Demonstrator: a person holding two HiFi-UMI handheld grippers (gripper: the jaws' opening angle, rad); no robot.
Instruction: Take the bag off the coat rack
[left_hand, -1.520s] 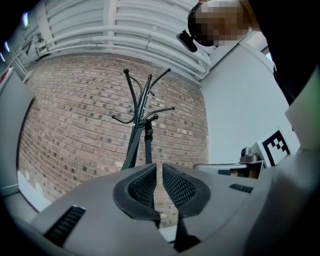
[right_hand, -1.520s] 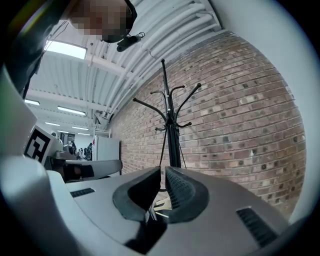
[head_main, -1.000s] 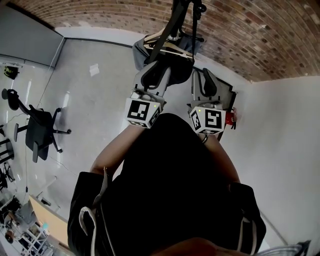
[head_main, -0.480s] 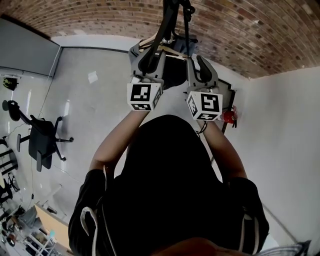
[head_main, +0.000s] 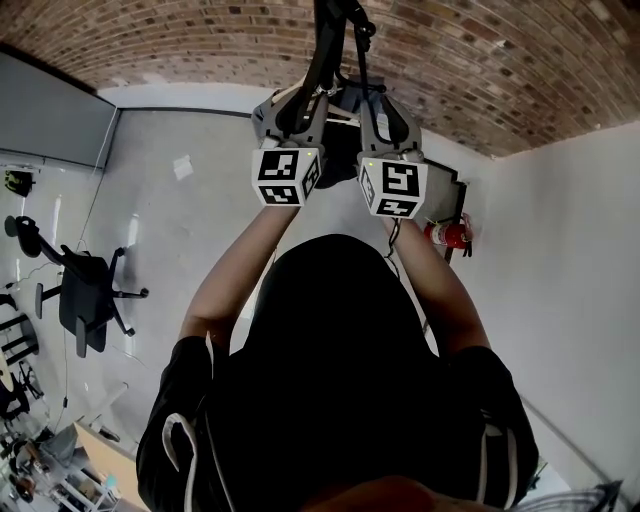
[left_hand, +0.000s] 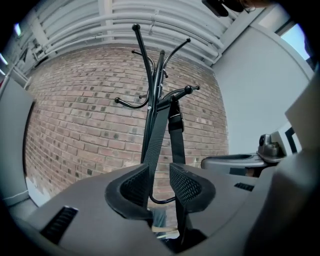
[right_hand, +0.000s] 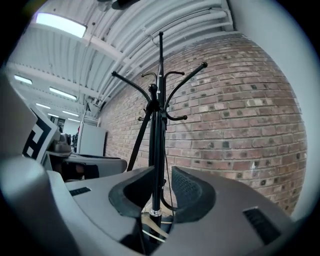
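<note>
The black coat rack (left_hand: 150, 100) stands against the brick wall. A black bag strap (left_hand: 174, 117) hangs in two bands from one of its hooks. My left gripper (left_hand: 160, 181) is open, with the strap's left band running down in line with the gap between its jaws. My right gripper (right_hand: 161, 189) is open too, and the rack's pole (right_hand: 157, 150) shows between its jaws. In the head view both grippers, left (head_main: 292, 108) and right (head_main: 385, 112), are raised side by side at the rack (head_main: 330, 30). The bag's body is mostly hidden behind them.
A black office chair (head_main: 85, 290) stands on the floor at the left. A red fire extinguisher (head_main: 442, 233) sits by the white wall on the right. Wooden hangers (right_hand: 150, 227) show low on the rack. A grey panel (head_main: 50, 100) lies far left.
Both grippers have risen and moved farther toward the rack, drawing closer together. The arms are now stretched out further.
</note>
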